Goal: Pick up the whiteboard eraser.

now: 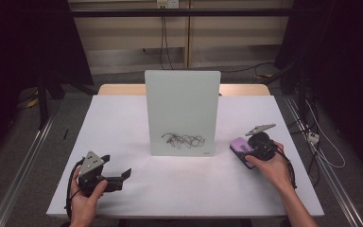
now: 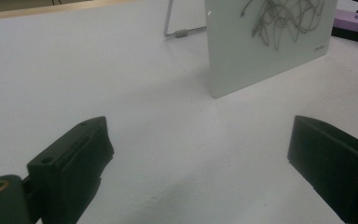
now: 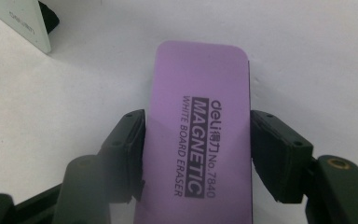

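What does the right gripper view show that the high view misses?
Right gripper view: the print on the purple whiteboard eraser, reading MAGNETIC WHITE BOARD ERASER, and both pads of the right claw against its sides. High view: the scribbled whiteboard standing whole, and the left claw open over the table. Both: eraser, right claw, table, whiteboard.
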Available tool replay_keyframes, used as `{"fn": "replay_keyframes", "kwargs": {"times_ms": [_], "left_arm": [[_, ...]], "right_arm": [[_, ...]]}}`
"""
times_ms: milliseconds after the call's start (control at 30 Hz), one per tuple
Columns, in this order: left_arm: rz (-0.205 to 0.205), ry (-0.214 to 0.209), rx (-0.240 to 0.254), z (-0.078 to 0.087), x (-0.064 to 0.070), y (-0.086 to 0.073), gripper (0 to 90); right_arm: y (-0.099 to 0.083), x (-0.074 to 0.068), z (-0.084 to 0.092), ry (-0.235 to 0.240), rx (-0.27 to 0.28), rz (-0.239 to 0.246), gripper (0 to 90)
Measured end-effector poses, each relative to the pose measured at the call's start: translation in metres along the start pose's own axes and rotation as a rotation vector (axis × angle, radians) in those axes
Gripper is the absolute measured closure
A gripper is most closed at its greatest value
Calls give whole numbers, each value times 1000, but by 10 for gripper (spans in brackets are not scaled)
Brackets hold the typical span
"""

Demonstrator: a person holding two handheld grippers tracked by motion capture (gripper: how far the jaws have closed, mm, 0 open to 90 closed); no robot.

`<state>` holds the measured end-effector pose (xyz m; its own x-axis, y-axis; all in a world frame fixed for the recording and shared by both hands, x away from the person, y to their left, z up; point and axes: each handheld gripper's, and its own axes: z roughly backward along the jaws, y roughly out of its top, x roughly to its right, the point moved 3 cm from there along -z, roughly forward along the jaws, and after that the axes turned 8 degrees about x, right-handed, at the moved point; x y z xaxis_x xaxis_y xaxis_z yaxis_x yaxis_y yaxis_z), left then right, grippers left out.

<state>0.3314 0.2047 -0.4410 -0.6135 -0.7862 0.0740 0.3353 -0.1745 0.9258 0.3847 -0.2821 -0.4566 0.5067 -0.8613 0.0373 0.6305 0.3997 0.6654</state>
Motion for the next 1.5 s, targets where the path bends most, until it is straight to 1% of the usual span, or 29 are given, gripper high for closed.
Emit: {"fn": "replay_keyframes", "kwargs": {"times_ms": [267,367,467,500,633,800,867,967,1000,1100,1200,1267,1333,1467,1500], "left_arm": [[-4,0,-6,0,0,0,58],[-5,-2,-6,0,0,0,58],[-7,-4,-8,-1,0,0,58],[-7,-3,-7,-1,0,0,58],[-7,-3,-7,-1,0,0,58],[-8,-8,-12,-1,-1,-1,58],[-6,-10,-12,-1,-1,-1,58],[-2,-11,-12,-1,-1,-1,58],[-3,-12,-13,-1,-1,-1,58],[2,-11,-15,-1,-2,-2,58],[15,-9,-11,-1,-2,-3,58],[16,-8,-15,0,-3,-4,58],[23,-9,-9,1,-3,-4,58],[16,-9,-8,2,-4,-3,58],[15,-12,-7,1,-3,-3,58]], "right_arm": [[1,-2,0,-6,-8,1,410],[1,-2,1,-2,-9,-2,412],[1,-2,3,-2,5,-10,413],[2,-1,4,-8,17,-13,413],[3,0,9,-3,55,-33,414],[4,1,14,-2,96,-40,414],[4,0,17,12,119,-55,414],[4,-2,18,23,129,-59,414],[4,-2,18,30,137,-54,414],[3,-4,20,41,153,-59,414],[4,-5,23,54,186,-54,415],[5,-6,26,60,207,-59,414],[5,-7,28,65,221,-50,414],[6,-10,29,79,252,-41,415],[6,-11,29,75,258,-37,415]]}}
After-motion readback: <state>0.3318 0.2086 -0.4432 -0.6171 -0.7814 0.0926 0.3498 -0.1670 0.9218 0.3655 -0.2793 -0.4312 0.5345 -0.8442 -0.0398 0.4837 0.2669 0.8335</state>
